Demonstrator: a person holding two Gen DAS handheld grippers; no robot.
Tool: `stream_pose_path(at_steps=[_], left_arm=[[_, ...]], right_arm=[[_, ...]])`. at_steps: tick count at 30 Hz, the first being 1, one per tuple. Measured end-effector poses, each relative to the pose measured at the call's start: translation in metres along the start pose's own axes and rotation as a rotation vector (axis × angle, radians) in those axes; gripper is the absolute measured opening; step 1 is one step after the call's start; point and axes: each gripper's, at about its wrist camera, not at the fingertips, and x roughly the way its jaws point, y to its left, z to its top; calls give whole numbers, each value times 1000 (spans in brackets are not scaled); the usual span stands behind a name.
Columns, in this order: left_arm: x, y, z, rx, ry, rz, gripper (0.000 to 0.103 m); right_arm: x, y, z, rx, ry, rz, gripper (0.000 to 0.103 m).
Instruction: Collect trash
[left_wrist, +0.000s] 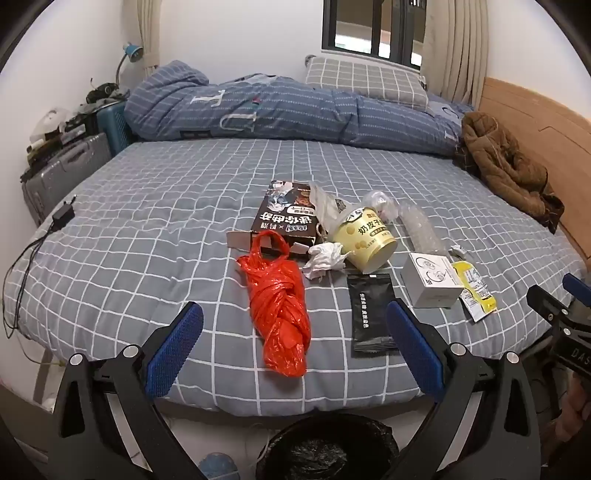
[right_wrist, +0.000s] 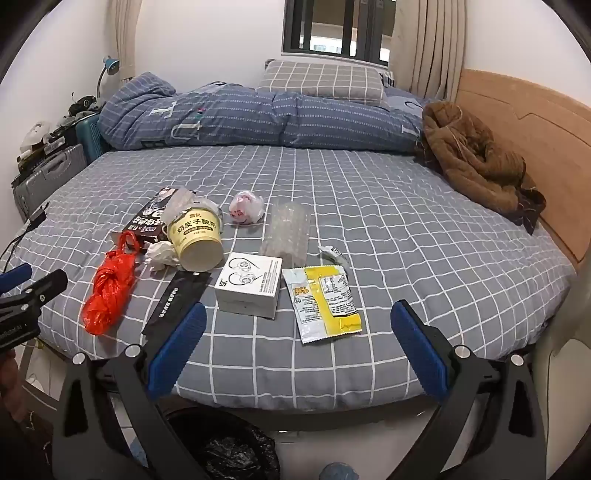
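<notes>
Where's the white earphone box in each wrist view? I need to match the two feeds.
Left wrist: white earphone box lies right of centre on the bed, beside the yellow packet.
Right wrist: the box lies just left of centre.
Shared landmark: the tipped yellow cup, up-left of the box.

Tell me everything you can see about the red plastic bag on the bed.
The red plastic bag is thin, glossy and crumpled, twisted into a long knotted bundle with a loop handle at its far end. It lies flat on the checked bedsheet, near the bed's front edge. The handle reaches the dark snack box; nothing grips it.
</notes>
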Motion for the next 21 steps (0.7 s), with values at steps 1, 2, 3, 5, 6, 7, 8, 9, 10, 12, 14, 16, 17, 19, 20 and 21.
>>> stream_pose_path(at_steps=[1, 2, 3, 5, 6, 7, 8, 9, 10, 12, 14, 16, 17, 19, 20, 21], left_arm=[[1, 0, 0, 7, 12, 4, 97], [1, -1, 1, 7, 11, 3, 97], [2, -1, 2, 7, 10, 2, 97], [4, -1, 3, 9, 9, 4, 97], [-1, -4, -2, 12, 5, 0, 97], [-1, -5, -1, 17, 7, 0, 97], [-1, -5, 0, 18, 6, -1, 97], [-1, -4, 0, 16, 6, -4, 97], [-1, -5, 1, 18, 7, -3, 97], [1, -7, 2, 24, 11, 1, 97], [0, -6, -1, 19, 7, -5, 97], [0, -7, -1, 19, 8, -6, 97], [1, -7, -1, 19, 9, -7, 97], [1, -6, -1, 15, 12, -16, 97], [1, -6, -1, 15, 13, -20, 97], [1, -7, -1, 17, 13, -20, 97]], right_arm=[[0, -1, 0, 8, 0, 5, 95], [0, -1, 0, 5, -1, 2, 96], [0, -1, 0, 9, 2, 7, 96], [-1, -2, 0, 8, 1, 4, 96], [-1, -2, 0, 8, 1, 3, 96], [-1, -2, 0, 9, 0, 3, 96], [-3, -1, 0, 9, 0, 2, 96], [-3, 0, 0, 9, 1, 2, 95], [-4, 1, 0, 10, -1, 2, 95], [-6, 0, 0, 13, -3, 2, 96], [-6, -1, 1, 14, -3, 1, 95], [-6, -3, 2, 18, -1, 6, 96], [-7, -3, 2, 15, -2, 6, 96], [-6, -2, 2, 22, -1, 3, 96], [-6, -2, 2, 21, -1, 5, 96], [-4, -4, 3, 27, 3, 6, 96]])
